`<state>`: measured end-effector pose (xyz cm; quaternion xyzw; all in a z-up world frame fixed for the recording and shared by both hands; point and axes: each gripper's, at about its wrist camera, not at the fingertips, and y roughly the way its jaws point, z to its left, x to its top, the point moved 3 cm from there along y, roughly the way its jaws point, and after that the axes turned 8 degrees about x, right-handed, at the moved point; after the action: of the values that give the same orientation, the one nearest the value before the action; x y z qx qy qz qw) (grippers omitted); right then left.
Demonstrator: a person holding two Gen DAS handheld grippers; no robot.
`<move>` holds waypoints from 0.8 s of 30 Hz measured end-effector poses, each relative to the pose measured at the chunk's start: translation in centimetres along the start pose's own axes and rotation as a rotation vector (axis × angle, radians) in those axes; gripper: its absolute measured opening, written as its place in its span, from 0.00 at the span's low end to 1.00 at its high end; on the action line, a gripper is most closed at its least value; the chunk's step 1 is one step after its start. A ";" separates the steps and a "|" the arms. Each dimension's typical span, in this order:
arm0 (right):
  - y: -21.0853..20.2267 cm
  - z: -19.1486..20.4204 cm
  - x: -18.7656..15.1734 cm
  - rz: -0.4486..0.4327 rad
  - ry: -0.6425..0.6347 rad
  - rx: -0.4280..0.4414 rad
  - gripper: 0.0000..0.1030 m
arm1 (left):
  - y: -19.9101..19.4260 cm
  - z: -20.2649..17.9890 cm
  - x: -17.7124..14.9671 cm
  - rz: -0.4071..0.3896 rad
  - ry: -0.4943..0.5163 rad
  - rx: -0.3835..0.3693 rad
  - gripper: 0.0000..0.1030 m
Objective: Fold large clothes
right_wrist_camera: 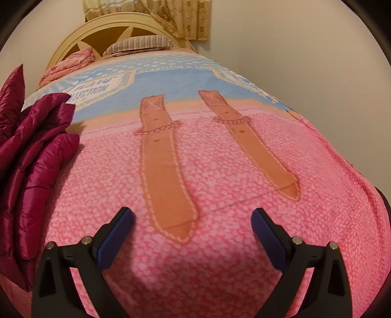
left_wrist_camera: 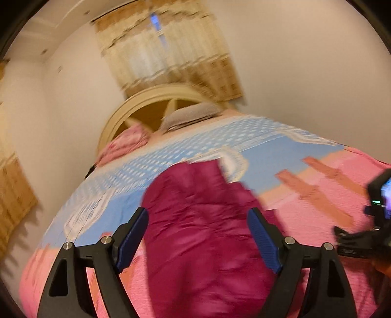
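A magenta quilted puffer jacket [left_wrist_camera: 195, 256] lies bunched on the bed's pink and blue blanket [left_wrist_camera: 317, 220]. The left wrist view is blurred. My left gripper [left_wrist_camera: 198, 215] hovers over the jacket with its blue pads spread wide, and nothing is pinched between them. In the right wrist view the jacket [right_wrist_camera: 36, 151] sits piled at the left edge, its puffy folds stacked. My right gripper [right_wrist_camera: 192, 212] stands open over the pink part of the blanket [right_wrist_camera: 220, 159], to the right of the jacket and apart from it, holding nothing.
A cream arched headboard [right_wrist_camera: 80, 31] stands at the far end with a striped pillow [right_wrist_camera: 139, 45] and a folded pink floral quilt [right_wrist_camera: 70, 63]. A patterned curtain [right_wrist_camera: 180, 17] hangs behind. Walls flank the bed. A black device with a lit screen [left_wrist_camera: 376, 208] shows at the right edge.
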<state>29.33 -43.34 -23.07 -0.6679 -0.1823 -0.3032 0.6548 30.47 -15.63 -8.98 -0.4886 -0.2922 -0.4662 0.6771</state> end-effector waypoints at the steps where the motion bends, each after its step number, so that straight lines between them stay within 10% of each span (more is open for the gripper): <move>1: 0.0 0.3 0.1 0.000 -0.004 0.004 0.97 | 0.7 0.6 -0.3 0.016 -0.008 0.016 0.81; 16: -5.2 11.1 11.0 -0.114 -0.031 0.224 0.78 | 9.8 7.5 -5.1 0.226 -0.124 0.177 0.81; 24: -4.5 21.7 15.1 -0.134 -0.128 0.177 0.60 | 9.7 8.3 -4.8 0.194 -0.212 0.181 0.81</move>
<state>41.35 -23.98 -8.99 -0.6115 -0.2939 -0.2860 0.6766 37.97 -5.40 -13.97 -0.4978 -0.3544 -0.3163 0.7256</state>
